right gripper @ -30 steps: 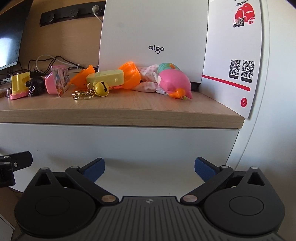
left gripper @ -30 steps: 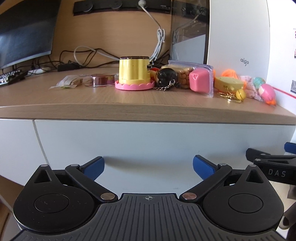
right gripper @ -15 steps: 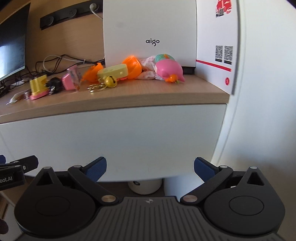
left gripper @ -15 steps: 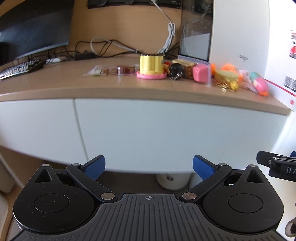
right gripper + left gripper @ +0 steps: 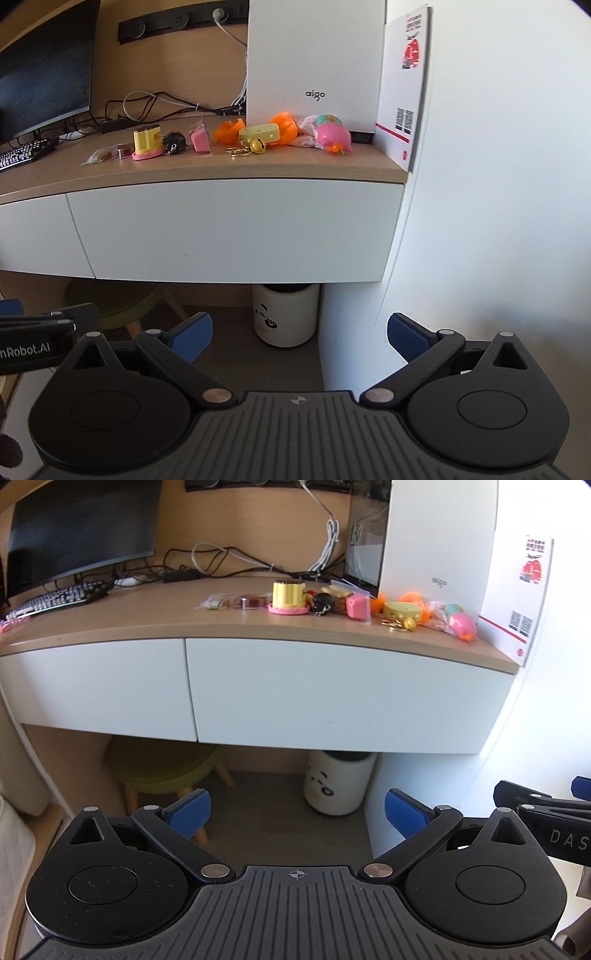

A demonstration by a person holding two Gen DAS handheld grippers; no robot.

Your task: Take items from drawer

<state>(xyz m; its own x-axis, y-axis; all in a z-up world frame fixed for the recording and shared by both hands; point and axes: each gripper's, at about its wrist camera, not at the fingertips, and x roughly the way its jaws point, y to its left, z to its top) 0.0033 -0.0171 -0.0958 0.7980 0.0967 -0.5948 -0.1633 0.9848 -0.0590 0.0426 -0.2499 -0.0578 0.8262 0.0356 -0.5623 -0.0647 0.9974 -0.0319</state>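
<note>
While the drawer (image 5: 343, 694) sits closed, both tools gape wide, empty

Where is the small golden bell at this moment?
The golden bell lies on the desktop, right of centre in the right wrist view, just in front of the pale yellow toy and beside a key ring.
</note>
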